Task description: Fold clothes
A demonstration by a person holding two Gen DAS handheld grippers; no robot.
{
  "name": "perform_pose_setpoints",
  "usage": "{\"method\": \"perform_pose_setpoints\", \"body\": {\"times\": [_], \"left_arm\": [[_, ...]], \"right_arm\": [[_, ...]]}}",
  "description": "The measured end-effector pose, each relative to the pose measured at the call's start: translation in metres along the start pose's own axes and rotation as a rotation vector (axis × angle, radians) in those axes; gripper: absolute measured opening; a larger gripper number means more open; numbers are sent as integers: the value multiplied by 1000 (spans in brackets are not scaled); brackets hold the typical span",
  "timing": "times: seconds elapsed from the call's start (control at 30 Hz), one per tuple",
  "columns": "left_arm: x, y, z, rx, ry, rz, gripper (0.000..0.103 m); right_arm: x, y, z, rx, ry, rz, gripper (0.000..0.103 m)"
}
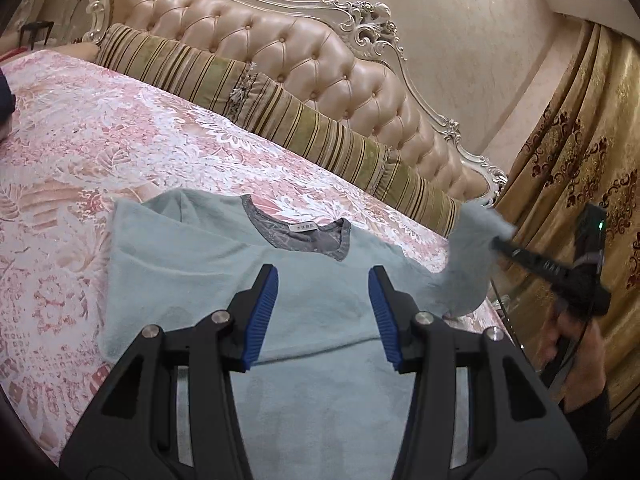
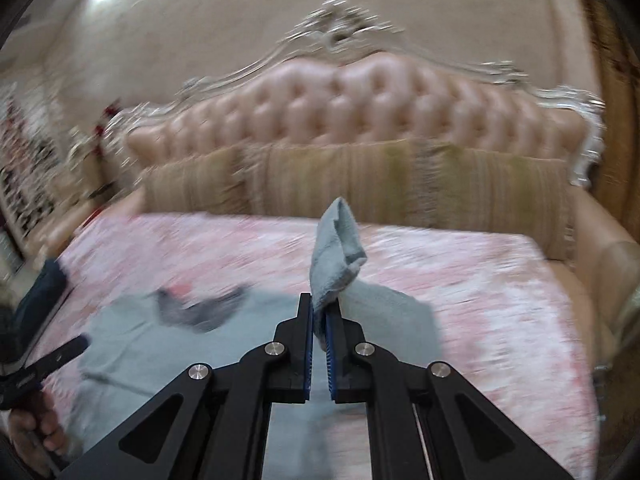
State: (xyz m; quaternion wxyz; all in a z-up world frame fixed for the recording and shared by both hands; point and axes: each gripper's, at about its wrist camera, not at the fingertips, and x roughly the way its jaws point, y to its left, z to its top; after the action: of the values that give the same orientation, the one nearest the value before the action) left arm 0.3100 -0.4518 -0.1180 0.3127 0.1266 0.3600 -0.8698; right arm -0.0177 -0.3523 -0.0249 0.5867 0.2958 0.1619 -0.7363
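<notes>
**Sleeve lifted off the bed**

While the light blue fleece top lies flat on the pink floral bedspread, neckline toward the tufted headboard, the right gripper holds its sleeve aloft, fingers clenched on the fabric. The left gripper hovers over the top's body, fingers released and grasping nothing.

One pale blue top on one bed, two striped bolster pillows, one tufted headboard, one gold curtain, two grippers, left gripper, right gripper
</notes>
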Motion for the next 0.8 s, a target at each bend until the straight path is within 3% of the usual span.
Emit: {"method": "perform_pose_setpoints", "body": {"times": [0.17, 0.27, 0.4, 0.53, 0.63, 0.7, 0.8], "left_arm": [[0, 4, 1, -19, -3, -6, 51], [2, 4, 0, -19, 7, -10, 51], [5, 2, -2, -10, 16, -10, 51], [12, 2, -5, -4, 39, 2, 51], [18, 4, -8, 2, 65, 8, 51], [25, 4, -11, -8, 104, -30, 51], [39, -3, -14, -22, 180, -82, 51]], "right_arm": [[50, 57, -38, -72, 133, 72, 5], [71, 66, -61, -86, 228, 107, 9], [57, 58, -74, -57, 220, 123, 24], [25, 40, -82, -37, 177, 138, 46], [5, 23, -83, -22, 141, 132, 49], [3, 0, -80, -8, 116, 61, 52], [17, -34, -76, 67, 133, 30, 52]]}}
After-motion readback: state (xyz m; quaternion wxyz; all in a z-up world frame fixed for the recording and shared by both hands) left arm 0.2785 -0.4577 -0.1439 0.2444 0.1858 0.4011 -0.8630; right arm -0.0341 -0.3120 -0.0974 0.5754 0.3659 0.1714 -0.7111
